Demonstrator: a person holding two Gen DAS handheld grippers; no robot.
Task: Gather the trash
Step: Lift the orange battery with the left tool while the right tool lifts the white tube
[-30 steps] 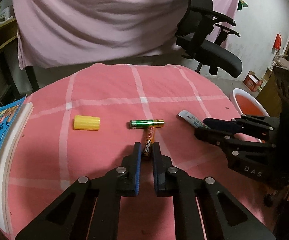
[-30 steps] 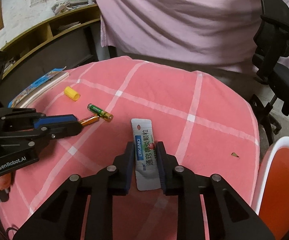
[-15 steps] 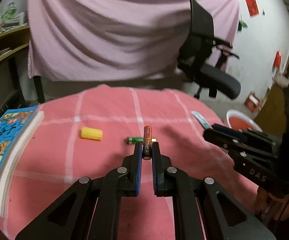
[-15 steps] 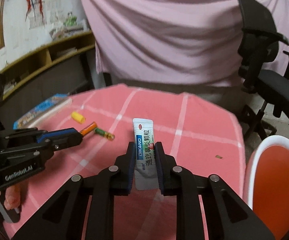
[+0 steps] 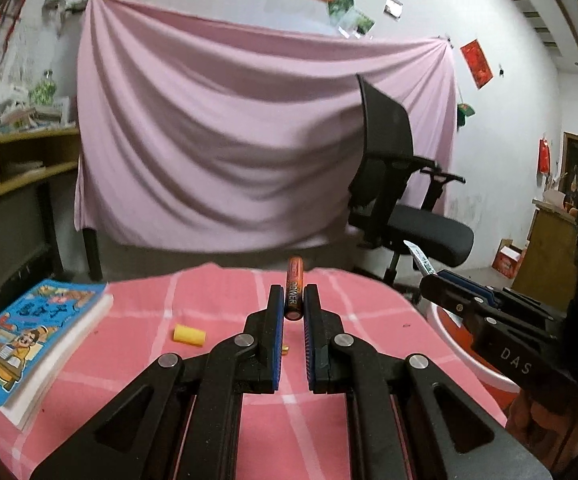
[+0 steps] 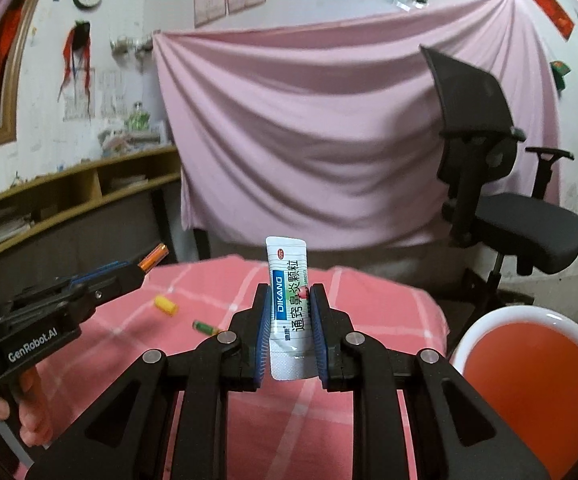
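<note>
My left gripper [image 5: 293,294] is shut on an orange battery [image 5: 294,287] that stands up between the pads, lifted above the pink checked table [image 5: 217,304]. My right gripper [image 6: 289,300] is shut on a white medicine sachet [image 6: 289,300] with blue and green print, also raised off the table. In the left wrist view the right gripper [image 5: 429,276] shows at the right with the sachet [image 5: 419,258] poking out. In the right wrist view the left gripper [image 6: 139,270] shows at the left with the orange battery [image 6: 153,257]. A yellow cap [image 5: 189,335] and a green battery [image 6: 205,327] lie on the cloth.
A white bin with an orange liner [image 6: 529,376] stands low at the table's right. A stack of books [image 5: 37,332] lies at the table's left edge. A black office chair [image 5: 401,200] and a pink hanging sheet [image 5: 249,140] are behind. A person's hand [image 6: 17,420] holds the left gripper.
Both grippers have lifted off the table and tilted up toward level, the left carrying the orange battery, the right carrying the sachet. The yellow cap and green battery stayed on the cloth.
</note>
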